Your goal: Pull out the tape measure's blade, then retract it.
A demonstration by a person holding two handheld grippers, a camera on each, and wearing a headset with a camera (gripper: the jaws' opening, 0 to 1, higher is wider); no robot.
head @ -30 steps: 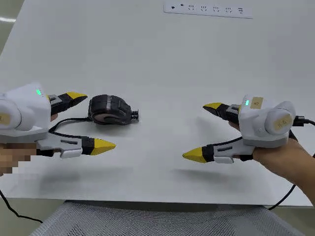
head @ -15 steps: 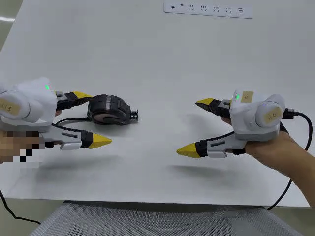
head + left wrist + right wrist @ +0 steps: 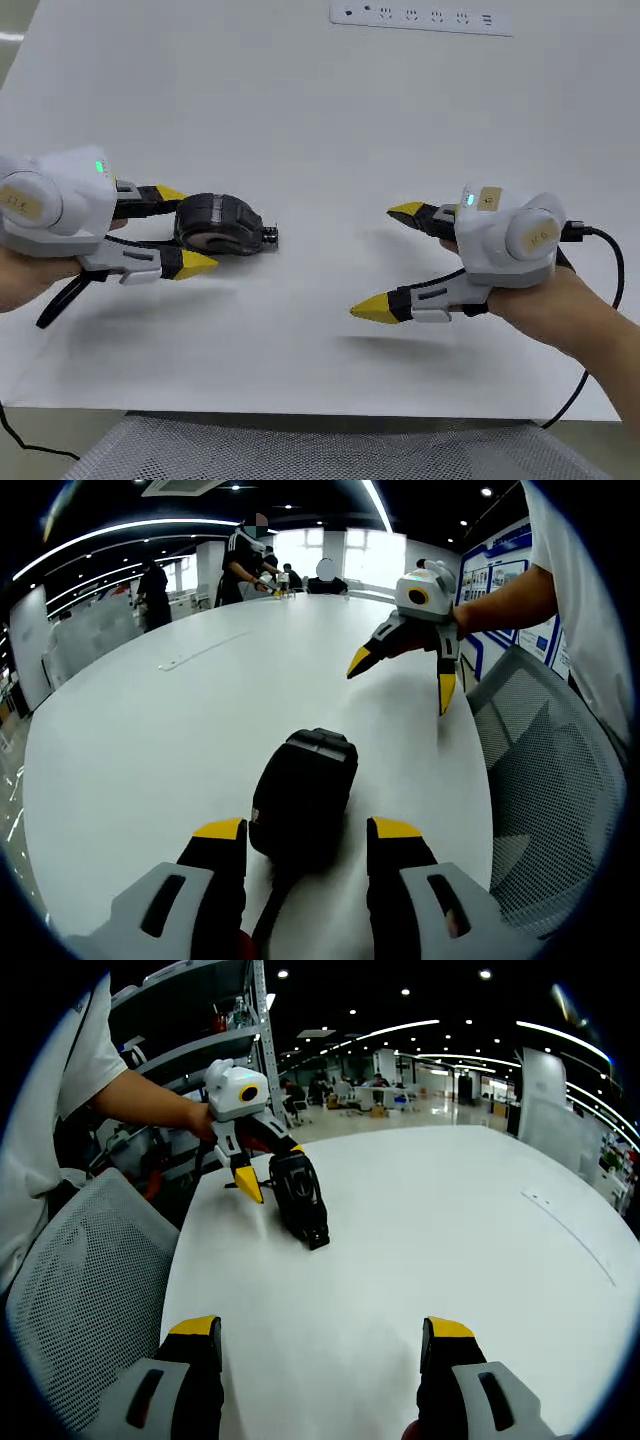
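The black tape measure (image 3: 220,224) lies on the white table (image 3: 300,120). The left gripper (image 3: 188,229) straddles its rear end with jaws parted, not clamped. The right gripper (image 3: 383,261) hangs well apart from the tape measure, wide open and empty.

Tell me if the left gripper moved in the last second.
Yes. The left gripper has advanced toward the tape measure, which stays put on the table; its jaws now flank it.
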